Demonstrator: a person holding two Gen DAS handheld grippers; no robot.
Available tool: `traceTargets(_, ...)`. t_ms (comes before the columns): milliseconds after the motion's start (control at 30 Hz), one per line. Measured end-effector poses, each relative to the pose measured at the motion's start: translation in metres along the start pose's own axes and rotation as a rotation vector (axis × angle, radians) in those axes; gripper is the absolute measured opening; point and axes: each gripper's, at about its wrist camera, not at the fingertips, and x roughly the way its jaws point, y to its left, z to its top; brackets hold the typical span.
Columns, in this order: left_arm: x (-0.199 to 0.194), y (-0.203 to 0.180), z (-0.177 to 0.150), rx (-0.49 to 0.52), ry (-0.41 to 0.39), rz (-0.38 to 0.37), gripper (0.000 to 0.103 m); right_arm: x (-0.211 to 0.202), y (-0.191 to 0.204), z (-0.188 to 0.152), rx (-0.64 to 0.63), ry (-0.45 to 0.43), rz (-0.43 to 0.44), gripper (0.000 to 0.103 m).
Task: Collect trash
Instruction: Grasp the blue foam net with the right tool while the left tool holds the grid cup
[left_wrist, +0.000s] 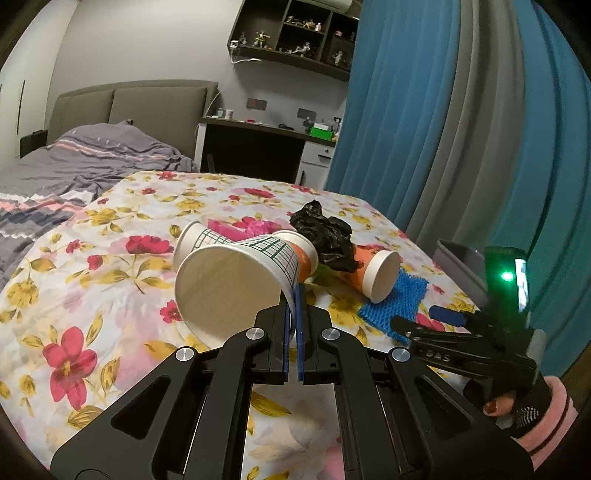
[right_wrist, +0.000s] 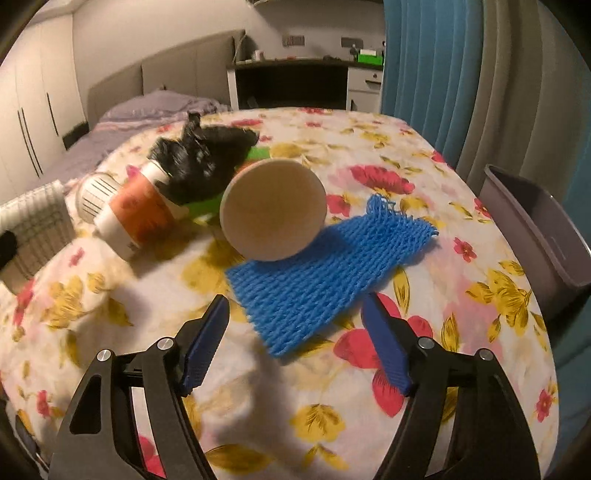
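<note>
Left gripper (left_wrist: 295, 306): clenched on the rim wall of a paper cup with green grid print (left_wrist: 236, 280), one pad inside the mouth, one outside. Cup held on its side, clear of the floral tablecloth (left_wrist: 92, 280); long axis runs away from the camera, mouth toward the camera, base toward the pile.

Right gripper (right_wrist: 295, 332): released, jaws wide, nothing between the blue pads; it hangs over the near edge of a blue foam net (right_wrist: 321, 273).

Blue foam net: flat on the cloth, long axis running from near left to far right in the right wrist view.

Orange paper cup (right_wrist: 273, 210): on its side, mouth facing the right gripper, its rim on the net's far end.

Second orange cup (right_wrist: 136, 214): on its side just left, base nearest the camera.

Black plastic bag (right_wrist: 199, 158): crumpled, lying over both orange cups.

Second grid cup (left_wrist: 199, 238): on its side behind the held one.

Grey bin (right_wrist: 539, 229): beside the table's right edge.
</note>
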Motion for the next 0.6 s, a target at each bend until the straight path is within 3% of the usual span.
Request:
traceTargets(233, 0.003, -0.006, -0.003, 0.005, 0.015, 0.003, 0.002, 0.026, -0.005, 0.006, -0.011, 0.104, -0.005, 0.073)
traceTargets(433, 0.005, -0.009, -0.003, 0.009, 0.020, -0.001, 0.002, 0.025, -0.015, 0.003, 0.017, 0.105, 0.009, 0.040)
traceTargets(533, 0.006, -0.013, -0.004, 0.018, 0.022, -0.006, 0.002, 0.021, -0.022, 0.002, 0.024, 0.101, 0.023, 0.014)
traceTargets(600, 0.006, -0.015, -0.005, 0.023, 0.024, -0.010, 0.002, 0.018, -0.026, 0.001, 0.033, 0.098, 0.035, 0.008)
